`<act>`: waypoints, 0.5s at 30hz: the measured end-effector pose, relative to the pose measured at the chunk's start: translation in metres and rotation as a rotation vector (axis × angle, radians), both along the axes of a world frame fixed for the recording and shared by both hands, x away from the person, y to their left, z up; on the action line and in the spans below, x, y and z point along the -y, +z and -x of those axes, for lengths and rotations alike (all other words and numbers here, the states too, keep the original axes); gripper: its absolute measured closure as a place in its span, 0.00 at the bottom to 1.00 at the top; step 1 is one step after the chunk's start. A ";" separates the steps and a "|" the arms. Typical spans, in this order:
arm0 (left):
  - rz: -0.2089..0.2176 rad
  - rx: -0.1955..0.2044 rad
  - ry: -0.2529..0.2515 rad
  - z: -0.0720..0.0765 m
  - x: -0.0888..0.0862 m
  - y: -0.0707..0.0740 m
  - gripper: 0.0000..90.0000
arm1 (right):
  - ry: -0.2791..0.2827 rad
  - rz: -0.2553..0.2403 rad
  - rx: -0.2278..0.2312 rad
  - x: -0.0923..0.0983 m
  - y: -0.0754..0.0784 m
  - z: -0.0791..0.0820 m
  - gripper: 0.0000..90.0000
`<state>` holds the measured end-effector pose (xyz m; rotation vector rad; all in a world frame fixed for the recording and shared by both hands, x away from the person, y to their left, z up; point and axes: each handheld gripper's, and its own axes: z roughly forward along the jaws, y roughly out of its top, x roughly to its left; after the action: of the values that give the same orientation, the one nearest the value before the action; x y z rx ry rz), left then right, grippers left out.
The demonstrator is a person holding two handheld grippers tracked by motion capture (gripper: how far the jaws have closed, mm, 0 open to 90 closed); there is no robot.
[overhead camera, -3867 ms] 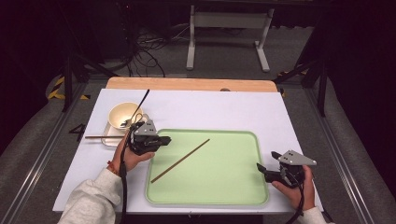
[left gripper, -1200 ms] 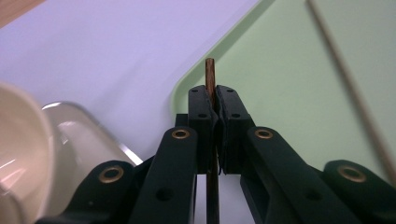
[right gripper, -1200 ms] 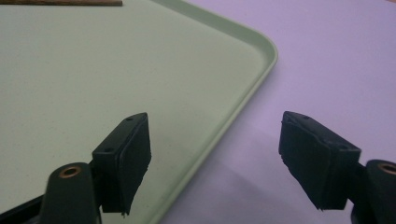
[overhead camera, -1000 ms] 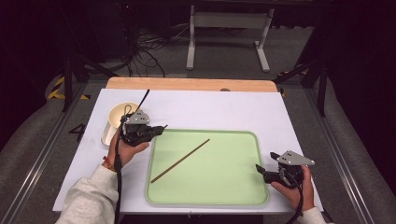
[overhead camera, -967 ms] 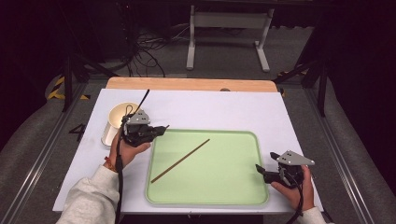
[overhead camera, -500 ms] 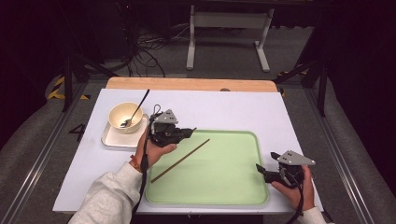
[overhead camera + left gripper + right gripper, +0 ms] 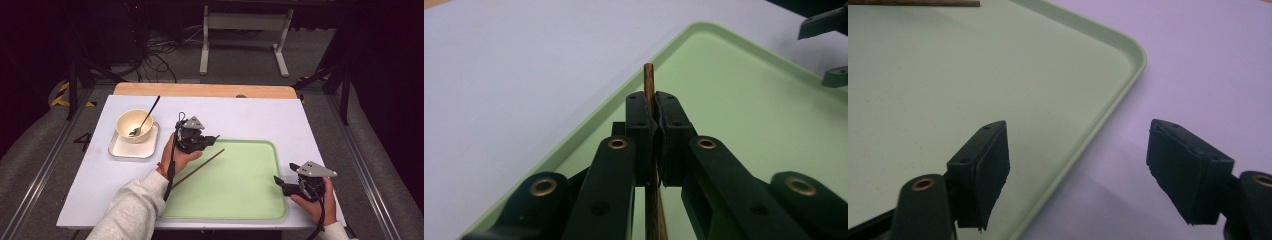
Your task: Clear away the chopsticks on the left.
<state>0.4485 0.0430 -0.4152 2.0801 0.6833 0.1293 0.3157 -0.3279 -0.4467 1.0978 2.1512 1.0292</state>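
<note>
The left gripper (image 7: 214, 138) has swung right, away from the bowl (image 7: 134, 125), and now hangs over the far left corner of the green tray (image 7: 270, 145). The bowl, its spoon (image 7: 145, 119) and the dish (image 7: 120, 150) beneath stand uncovered again. The chopstick (image 7: 649, 80) that lay on the table near the dish has gone from there and sits clamped between the jaws.

Brown chopstick (image 7: 649, 82), pale green tray (image 7: 250, 210), cream bowl (image 7: 125, 122).

Left gripper (image 7: 212, 138) jaws clamped tight; right gripper (image 7: 276, 181) jaws apart.
</note>
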 end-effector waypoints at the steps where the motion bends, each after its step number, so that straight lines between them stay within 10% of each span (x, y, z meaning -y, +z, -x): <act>1: -0.002 -0.007 0.005 -0.001 0.001 -0.001 0.96 | 0.001 0.000 0.000 0.000 0.000 0.000 0.28; 15: -0.079 -0.048 0.025 -0.012 0.021 -0.013 0.96 | 0.003 0.002 -0.005 -0.001 -0.001 -0.001 0.28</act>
<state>0.4609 0.0222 -0.4278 2.1568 0.7436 0.1230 0.3164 -0.3273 -0.4473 1.0975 2.1585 1.0269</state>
